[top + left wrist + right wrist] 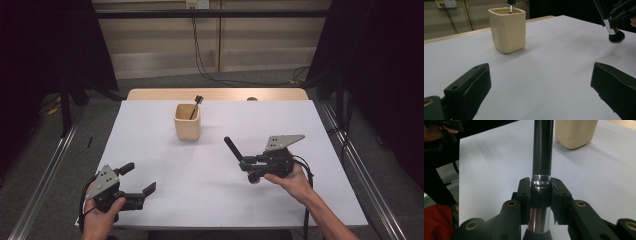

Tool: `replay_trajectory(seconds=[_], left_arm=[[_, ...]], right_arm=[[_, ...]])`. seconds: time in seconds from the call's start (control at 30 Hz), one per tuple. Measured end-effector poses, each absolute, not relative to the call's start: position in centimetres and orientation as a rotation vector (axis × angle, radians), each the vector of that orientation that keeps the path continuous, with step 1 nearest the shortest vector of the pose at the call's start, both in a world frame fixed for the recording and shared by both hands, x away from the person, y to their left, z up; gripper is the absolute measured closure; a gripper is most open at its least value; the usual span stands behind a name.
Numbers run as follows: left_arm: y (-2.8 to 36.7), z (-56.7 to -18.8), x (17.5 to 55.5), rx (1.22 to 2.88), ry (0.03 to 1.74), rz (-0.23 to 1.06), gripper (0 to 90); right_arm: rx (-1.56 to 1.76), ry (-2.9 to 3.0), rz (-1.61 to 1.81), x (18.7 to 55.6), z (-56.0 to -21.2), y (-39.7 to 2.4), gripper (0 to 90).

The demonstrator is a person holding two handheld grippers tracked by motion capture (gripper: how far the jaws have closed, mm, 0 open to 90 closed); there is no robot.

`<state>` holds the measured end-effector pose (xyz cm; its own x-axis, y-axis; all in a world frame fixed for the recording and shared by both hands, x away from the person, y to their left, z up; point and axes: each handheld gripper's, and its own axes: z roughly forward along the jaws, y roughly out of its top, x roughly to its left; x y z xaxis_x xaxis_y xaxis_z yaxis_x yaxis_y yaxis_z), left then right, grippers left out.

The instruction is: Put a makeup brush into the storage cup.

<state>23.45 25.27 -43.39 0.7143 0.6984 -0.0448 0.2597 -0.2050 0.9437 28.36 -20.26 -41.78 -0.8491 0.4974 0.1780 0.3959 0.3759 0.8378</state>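
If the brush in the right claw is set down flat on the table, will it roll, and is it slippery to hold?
The brush has a round black handle, so it would probably roll if laid flat. The right claw is clamped on its shiny metal ferrule, which looks smooth, so it may slip or twist. It looks stiff and light; the soft bristles seen in the left gripper view should give easily.

brush (543, 150) handle tip cut off, cup (576, 132) top cropped
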Motion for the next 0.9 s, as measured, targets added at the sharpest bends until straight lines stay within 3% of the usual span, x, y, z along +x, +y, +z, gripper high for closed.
replay_trajectory(seconds=[0.1, 0.5, 0.9], left_arm=[[25.0, -43.2, 23.5, 1.781, 0.749, 0.429, 2.9], [23.9, -42.5, 24.2, 1.821, 0.684, 0.471, 2.9], [22.2, -42.1, 24.5, 1.926, 0.62, 0.412, 2.9]], right_arm=[[0.772, 2.571, 1.458, 28.2, -41.7, -19.7, 72.4], [0.652, 2.71, 1.346, 28.4, -41.5, -17.0, 72.4], [0.531, 2.847, 1.176, 28.5, -41.1, -15.1, 72.4]])
